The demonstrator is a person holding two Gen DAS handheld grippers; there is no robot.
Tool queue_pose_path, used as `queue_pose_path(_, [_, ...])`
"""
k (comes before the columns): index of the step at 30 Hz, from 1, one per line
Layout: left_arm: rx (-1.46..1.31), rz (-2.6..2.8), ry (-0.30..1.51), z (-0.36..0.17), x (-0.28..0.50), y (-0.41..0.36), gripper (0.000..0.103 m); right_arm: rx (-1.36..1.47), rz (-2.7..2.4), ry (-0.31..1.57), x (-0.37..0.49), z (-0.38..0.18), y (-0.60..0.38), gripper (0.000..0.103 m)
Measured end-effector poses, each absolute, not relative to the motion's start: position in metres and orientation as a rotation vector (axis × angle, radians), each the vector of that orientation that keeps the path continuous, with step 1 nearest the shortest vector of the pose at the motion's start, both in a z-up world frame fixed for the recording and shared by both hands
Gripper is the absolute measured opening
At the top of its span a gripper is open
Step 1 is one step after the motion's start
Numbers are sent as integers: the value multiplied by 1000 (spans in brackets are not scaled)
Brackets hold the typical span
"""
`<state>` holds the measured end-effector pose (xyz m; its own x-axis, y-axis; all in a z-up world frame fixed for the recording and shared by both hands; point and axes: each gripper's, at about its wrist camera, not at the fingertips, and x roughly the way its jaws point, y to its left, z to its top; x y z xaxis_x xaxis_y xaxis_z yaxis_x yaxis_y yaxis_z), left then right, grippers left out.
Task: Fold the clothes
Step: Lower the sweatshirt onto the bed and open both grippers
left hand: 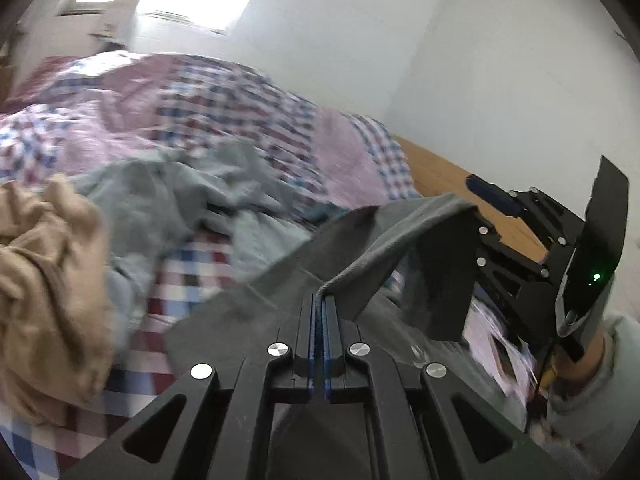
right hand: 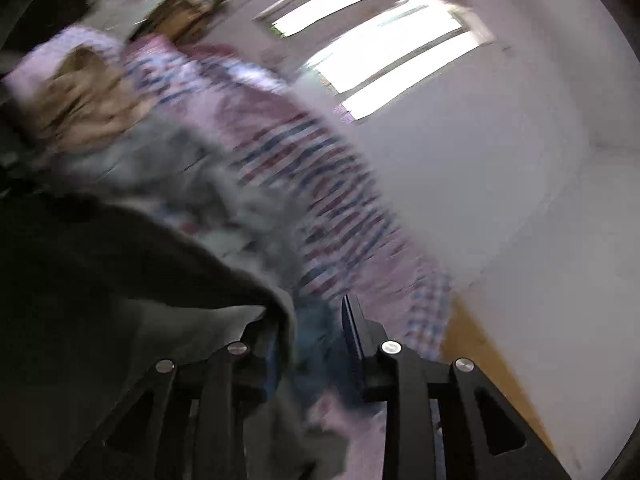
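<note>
Writing: none readable | left hand-held gripper (left hand: 324, 300) clamps grey garment (left hand: 400, 228) | right hand-held gripper (right hand: 310, 320) parted

blocked: tan garment (left hand: 48, 280), grey garment (left hand: 168, 200) | free: checked bedcover (left hand: 192, 268)

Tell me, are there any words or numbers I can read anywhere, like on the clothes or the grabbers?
None can be read. The dark grey garment, the checked bedcover, the tan clothes and the left gripper show no writing. The right wrist view is too blurred to show any.
</note>
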<state>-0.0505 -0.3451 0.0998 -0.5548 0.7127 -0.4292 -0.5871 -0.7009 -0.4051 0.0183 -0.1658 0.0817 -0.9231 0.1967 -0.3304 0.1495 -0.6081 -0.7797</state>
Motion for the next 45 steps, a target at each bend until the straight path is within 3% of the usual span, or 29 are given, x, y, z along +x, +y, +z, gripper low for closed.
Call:
queue_pose_path(3, [-837, 2134, -178, 86, -47, -326, 1, -880, 2793, -1429, 41, 57, -155, 32])
queue_pose_path(7, [-930, 2026, -107, 70, -42, -309, 1, -1107, 2883, -1333, 65, 48, -141, 54])
queue_pose_path(9, [-944, 2012, -117, 69, -40, -310, 2, -1187, 2993, -1203, 74, 56, -133, 62])
queue_pose_path(12, [-949, 2020, -176, 71, -41, -320, 14, -1283, 3209, -895, 83, 72, -111, 74])
queue_pose_path(14, [-956, 2037, -233, 72, -44, -332, 32, -1288, 3290, -595, 81, 78, -89, 74])
queue_pose_path(16, [-958, 2073, -282, 73, -44, -344, 38, -1258, 3263, -252, 74, 78, -58, 74])
queue_pose_path(18, [-970, 2153, -325, 75, -41, -359, 38, -1253, 3172, 113, 61, 69, -20, 74])
queue_pose_path(20, [-994, 2242, -357, 75, -39, -371, 38, -1288, 3079, 409, 48, 54, 12, 60])
queue_pose_path(22, [-1010, 2332, -359, 76, -36, -380, 38, -1344, 3000, 535, 36, 42, 29, 49])
queue_pose_path(30, [-1065, 2514, -583, 60, -32, -406, 38, -1519, 2882, 684, 3, 13, 40, 46])
queue_pose_path(34, [-1090, 2480, -655, 48, -45, -396, 38, -1592, 2849, 655, -20, -6, 27, 44])
queue_pose_path(38, [-1060, 2450, -548, 50, -50, -371, 38, -1578, 2916, 455, -22, 0, -6, 9])
queue_pose_path(45, [-981, 2289, -484, 62, -54, -330, 38, -1326, 3194, -37, 7, 27, -87, 6])
